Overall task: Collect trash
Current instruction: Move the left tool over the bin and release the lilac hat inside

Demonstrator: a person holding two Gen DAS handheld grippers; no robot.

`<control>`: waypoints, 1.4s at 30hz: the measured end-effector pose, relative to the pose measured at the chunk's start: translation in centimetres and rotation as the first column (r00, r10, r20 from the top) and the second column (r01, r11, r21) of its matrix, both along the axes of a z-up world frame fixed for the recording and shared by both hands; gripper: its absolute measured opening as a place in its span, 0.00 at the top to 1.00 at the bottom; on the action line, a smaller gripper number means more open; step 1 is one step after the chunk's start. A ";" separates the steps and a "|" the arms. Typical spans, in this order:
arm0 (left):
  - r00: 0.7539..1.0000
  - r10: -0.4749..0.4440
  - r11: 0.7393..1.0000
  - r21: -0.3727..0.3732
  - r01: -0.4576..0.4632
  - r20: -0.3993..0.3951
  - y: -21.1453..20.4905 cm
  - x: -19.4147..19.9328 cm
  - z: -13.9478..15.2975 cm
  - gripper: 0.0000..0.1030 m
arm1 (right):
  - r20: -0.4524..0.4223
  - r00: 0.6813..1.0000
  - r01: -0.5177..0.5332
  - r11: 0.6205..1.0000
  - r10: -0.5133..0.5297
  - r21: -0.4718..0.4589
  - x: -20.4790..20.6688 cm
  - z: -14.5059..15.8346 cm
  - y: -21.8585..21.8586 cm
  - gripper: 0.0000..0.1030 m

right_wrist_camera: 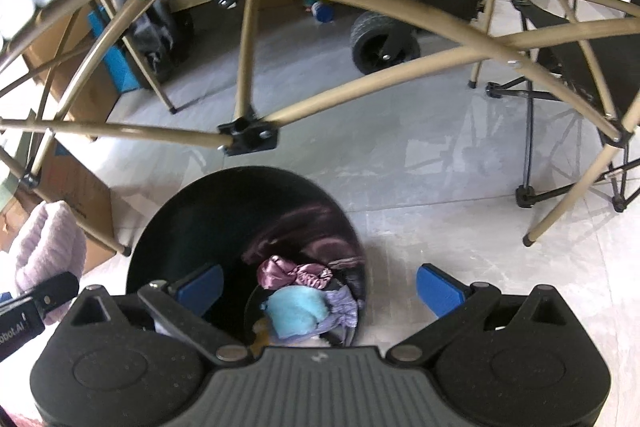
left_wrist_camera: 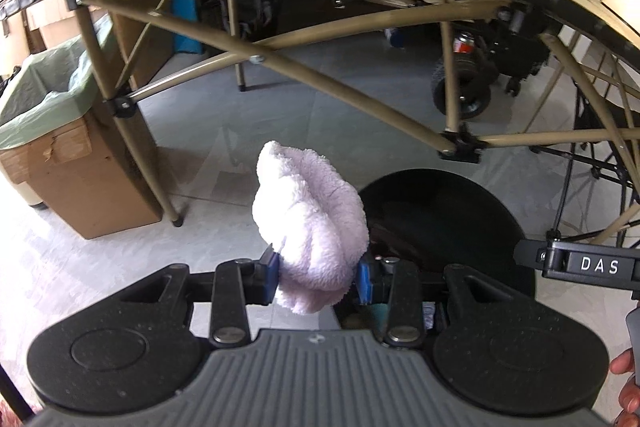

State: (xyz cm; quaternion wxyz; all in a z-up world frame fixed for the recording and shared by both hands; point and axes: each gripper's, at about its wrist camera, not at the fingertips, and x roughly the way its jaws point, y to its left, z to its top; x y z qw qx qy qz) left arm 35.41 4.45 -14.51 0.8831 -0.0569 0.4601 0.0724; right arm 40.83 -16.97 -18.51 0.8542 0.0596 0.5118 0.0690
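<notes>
Left wrist view: the left gripper [left_wrist_camera: 316,277] is clenched on a fluffy pale cloth [left_wrist_camera: 308,223], the blue pads pressing it from both sides. The cloth is held up in the air, just left of the black bin [left_wrist_camera: 460,195], which stands on the floor near the folding table [left_wrist_camera: 280,35]. A cardboard box [left_wrist_camera: 72,163] with a green liner stands far left.

Right wrist view: the right gripper [right_wrist_camera: 320,287] is released, jaws wide apart and grasping nothing, directly above the bin [right_wrist_camera: 192,223]. Inside lie a pink scrap [right_wrist_camera: 292,273] and a teal scrap [right_wrist_camera: 294,313].

To do the drop well, I judge the cloth should first go right until it hangs over the bin mouth, then be let go. The right gripper should move aside so the cloth does not catch on it.
</notes>
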 end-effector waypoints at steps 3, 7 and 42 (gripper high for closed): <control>1.000 -0.022 1.000 -0.001 0.022 0.001 -1.1 0.1 0.0 0.64 | 0.012 1.000 0.029 1.000 -0.029 0.002 -0.2 0.2 -1.4 0.00; 0.998 -0.056 0.998 0.000 0.056 -0.004 -2.7 0.3 -0.2 0.64 | 0.023 0.997 0.078 0.997 -0.078 0.010 -0.4 0.4 -3.4 0.00; 0.955 -0.140 0.990 -0.067 0.127 -0.261 -10.7 3.8 -6.1 0.64 | -0.009 0.963 0.271 0.961 -0.271 0.062 -2.0 -0.6 -12.1 0.00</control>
